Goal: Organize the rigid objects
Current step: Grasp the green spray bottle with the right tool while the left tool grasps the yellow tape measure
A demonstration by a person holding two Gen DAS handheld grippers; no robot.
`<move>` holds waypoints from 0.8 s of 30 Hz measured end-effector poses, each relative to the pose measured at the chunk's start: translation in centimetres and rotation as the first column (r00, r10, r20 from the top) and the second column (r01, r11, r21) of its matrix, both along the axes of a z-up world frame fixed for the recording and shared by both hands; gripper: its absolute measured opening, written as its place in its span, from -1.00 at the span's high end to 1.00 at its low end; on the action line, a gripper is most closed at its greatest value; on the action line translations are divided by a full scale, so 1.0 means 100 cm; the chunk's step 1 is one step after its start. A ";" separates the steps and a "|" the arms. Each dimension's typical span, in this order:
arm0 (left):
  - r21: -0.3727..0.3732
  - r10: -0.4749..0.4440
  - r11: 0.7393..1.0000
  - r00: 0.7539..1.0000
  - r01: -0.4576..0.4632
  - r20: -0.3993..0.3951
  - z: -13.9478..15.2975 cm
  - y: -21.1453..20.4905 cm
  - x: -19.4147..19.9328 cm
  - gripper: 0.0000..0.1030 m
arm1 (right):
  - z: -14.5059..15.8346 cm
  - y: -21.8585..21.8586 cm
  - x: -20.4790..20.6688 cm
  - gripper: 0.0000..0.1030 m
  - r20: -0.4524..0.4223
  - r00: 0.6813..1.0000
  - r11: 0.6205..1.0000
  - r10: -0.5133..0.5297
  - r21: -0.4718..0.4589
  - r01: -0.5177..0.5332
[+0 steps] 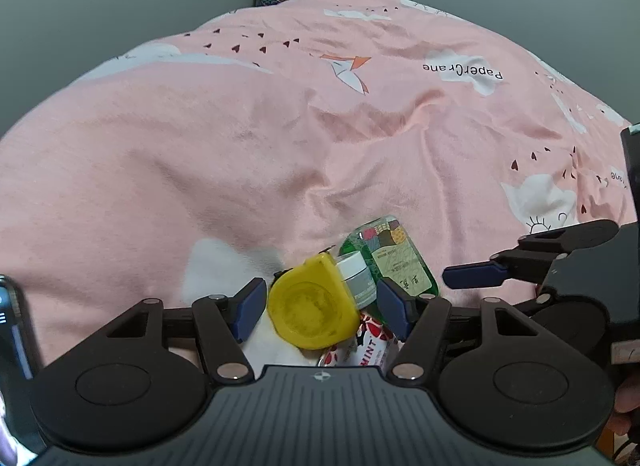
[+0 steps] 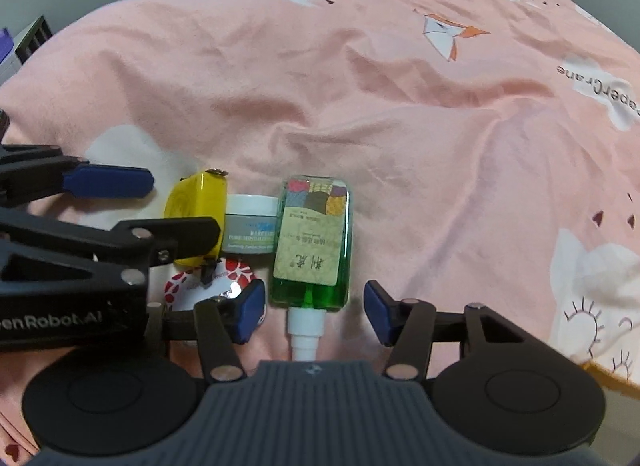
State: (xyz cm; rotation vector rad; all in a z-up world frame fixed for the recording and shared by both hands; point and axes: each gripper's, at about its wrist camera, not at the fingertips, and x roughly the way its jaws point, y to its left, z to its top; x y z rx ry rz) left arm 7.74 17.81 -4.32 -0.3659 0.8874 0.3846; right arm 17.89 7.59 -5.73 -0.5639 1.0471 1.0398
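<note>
Bottle [image 2: 311, 242] btwn open right tool [image 2: 314, 310].

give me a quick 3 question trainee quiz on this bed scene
1. True or false: the green bottle stands upright on the pink bedsheet.
2. What sits between the yellow tape measure and the bottle? A) small jar B) spoon C) cup
3. Fill in: the right gripper fingers straddle the bottle's white ____.

Key:
1. False, it lies flat.
2. A, the small jar.
3. Nozzle; the fingers are not touching it.
</note>
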 end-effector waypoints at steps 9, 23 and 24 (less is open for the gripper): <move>-0.019 0.019 1.000 0.999 -0.019 -0.038 -0.015 0.010 0.010 -0.19 | -0.013 0.011 0.008 0.00 -0.026 0.999 0.999 0.043 -0.017 -0.043; 0.001 -0.020 1.000 0.994 0.020 -0.104 -0.009 0.006 0.012 -0.11 | -0.020 0.015 0.013 0.10 -0.030 0.999 0.998 0.045 -0.048 -0.046; 0.021 -0.035 0.999 0.992 0.038 -0.119 -0.009 0.002 0.013 -0.11 | -0.020 0.013 0.013 0.10 -0.031 0.999 0.998 0.037 -0.056 -0.039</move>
